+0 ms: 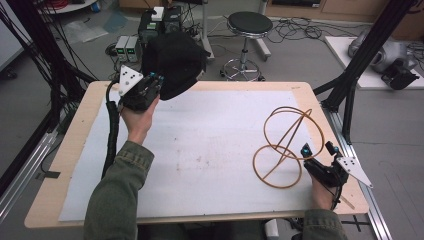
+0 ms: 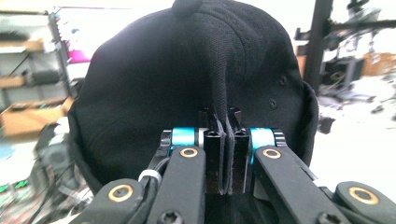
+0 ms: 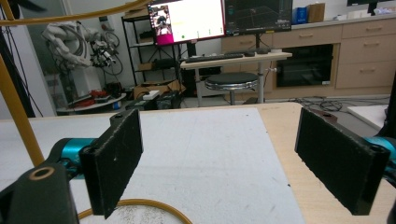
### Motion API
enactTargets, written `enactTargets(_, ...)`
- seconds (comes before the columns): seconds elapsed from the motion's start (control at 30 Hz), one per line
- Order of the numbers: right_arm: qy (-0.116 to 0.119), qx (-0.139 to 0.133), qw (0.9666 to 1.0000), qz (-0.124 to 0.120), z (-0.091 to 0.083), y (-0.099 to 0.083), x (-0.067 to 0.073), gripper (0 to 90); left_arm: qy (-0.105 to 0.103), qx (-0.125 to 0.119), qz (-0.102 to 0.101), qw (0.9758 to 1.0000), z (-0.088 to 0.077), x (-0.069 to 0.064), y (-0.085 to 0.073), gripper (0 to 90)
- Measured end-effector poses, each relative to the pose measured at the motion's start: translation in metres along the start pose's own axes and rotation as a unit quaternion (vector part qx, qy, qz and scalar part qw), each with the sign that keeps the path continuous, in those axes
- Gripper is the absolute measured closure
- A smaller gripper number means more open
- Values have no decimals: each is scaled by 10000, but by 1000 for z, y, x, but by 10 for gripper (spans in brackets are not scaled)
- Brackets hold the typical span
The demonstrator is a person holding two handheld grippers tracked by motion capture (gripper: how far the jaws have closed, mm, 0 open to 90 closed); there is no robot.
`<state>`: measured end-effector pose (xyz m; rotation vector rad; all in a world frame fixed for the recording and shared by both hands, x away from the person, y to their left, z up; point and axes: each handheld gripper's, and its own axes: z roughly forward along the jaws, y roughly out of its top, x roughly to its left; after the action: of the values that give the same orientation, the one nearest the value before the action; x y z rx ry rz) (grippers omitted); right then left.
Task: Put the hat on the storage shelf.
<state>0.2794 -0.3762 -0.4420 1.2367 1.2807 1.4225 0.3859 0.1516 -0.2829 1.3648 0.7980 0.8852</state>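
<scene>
A black cap hangs in the air over the table's far left corner, with my left gripper shut on a fold of its cloth. In the left gripper view the cap rises in front of the camera and the pinched fold runs down between the closed jaws of the left gripper. A gold wire stand made of rings and a slanted rod rests at the table's right. My right gripper stands open just right of it, low near the front edge. The right gripper holds nothing, with the stand's rod beside its left jaw.
A white sheet covers most of the wooden table. Beyond the far edge stand a stool and electronics boxes on the floor. Black frame posts and cables flank both sides.
</scene>
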Motion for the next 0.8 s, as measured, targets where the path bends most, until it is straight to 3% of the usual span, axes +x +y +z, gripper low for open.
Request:
enactTargets(0.33,24,39,10000,-1,1,0,1,145,-498,-467,133,9976,-12,-23,28,880)
enactTargets(0.43,24,35,10000,8,1,0,1,145,-697,-509,311,9958,-13,-32,37,880)
enactTargets(0.8,49,35,10000,-41,1,0,1,145,-1437,-644,440,9865,-5,-67,51,880)
